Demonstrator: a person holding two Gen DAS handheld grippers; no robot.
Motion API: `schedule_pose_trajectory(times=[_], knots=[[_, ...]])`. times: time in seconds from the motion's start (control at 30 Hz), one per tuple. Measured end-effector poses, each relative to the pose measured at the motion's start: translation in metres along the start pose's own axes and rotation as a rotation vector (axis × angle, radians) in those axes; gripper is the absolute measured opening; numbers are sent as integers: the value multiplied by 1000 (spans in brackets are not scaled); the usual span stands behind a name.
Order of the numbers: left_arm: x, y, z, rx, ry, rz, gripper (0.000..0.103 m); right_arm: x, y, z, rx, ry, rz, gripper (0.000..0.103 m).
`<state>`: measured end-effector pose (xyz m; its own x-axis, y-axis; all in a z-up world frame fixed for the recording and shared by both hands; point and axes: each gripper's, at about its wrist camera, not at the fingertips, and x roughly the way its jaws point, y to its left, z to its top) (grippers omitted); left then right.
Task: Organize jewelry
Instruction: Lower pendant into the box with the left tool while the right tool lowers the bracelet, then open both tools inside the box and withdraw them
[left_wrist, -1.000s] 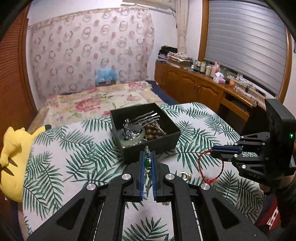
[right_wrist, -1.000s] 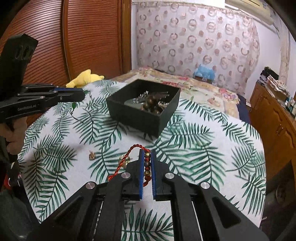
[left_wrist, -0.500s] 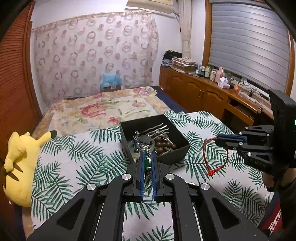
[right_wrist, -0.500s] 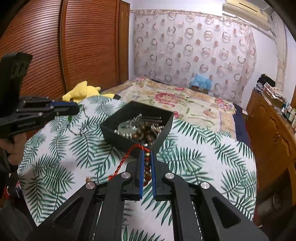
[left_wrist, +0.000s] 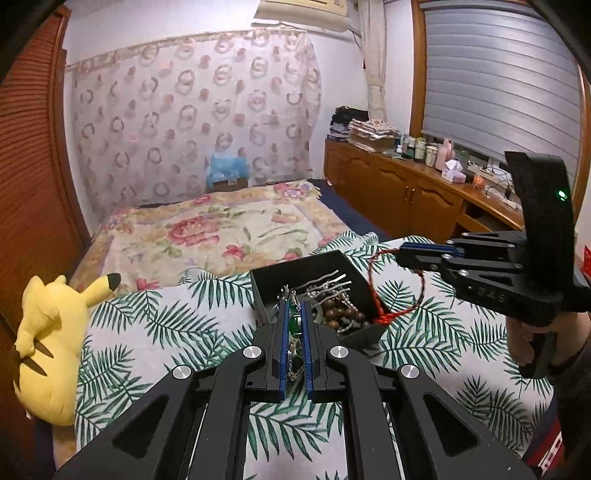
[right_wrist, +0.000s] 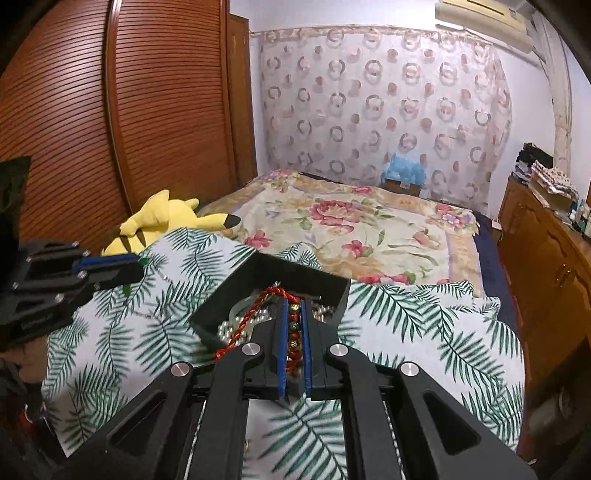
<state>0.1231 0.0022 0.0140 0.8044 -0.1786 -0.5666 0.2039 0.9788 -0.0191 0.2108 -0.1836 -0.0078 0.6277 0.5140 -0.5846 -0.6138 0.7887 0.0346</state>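
A black open box (left_wrist: 266, 291) (right_wrist: 236, 291) sits on the leaf-print cloth and holds silver hairpins (left_wrist: 328, 282), brown beads (left_wrist: 334, 317) and other pieces. My left gripper (left_wrist: 295, 314) is shut on a green-stone chain necklace (left_wrist: 295, 326), raised at the box's near edge. My right gripper (right_wrist: 294, 314) is shut on a red cord bracelet (right_wrist: 255, 314) with gold and red beads, held over the box. In the left wrist view the right gripper (left_wrist: 402, 254) holds the red loop (left_wrist: 373, 291) hanging over the box's right corner.
A yellow plush toy (left_wrist: 51, 332) (right_wrist: 159, 221) lies at the cloth's left edge. A flowered bedspread (left_wrist: 221, 229) lies beyond the box. A wooden cabinet (left_wrist: 406, 192) with bottles stands at the right, a slatted wooden door (right_wrist: 110, 129) at the left.
Both grippers have risen from the cloth and moved toward the box, each carrying its piece. The red bracelet now hangs over the box.
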Motion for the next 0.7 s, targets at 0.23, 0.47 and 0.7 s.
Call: schedule_pose_trajectory(times=[0.23, 0.47, 0.7], knots=[[5, 3, 6, -2, 2, 5, 6, 27, -10, 11, 51, 16, 10, 9], [19, 4, 15, -3, 13, 3, 6, 52, -5, 3, 61, 58, 42, 17], [35, 1, 20, 7, 28, 6, 6, 53, -9, -11, 62, 72, 40, 24]])
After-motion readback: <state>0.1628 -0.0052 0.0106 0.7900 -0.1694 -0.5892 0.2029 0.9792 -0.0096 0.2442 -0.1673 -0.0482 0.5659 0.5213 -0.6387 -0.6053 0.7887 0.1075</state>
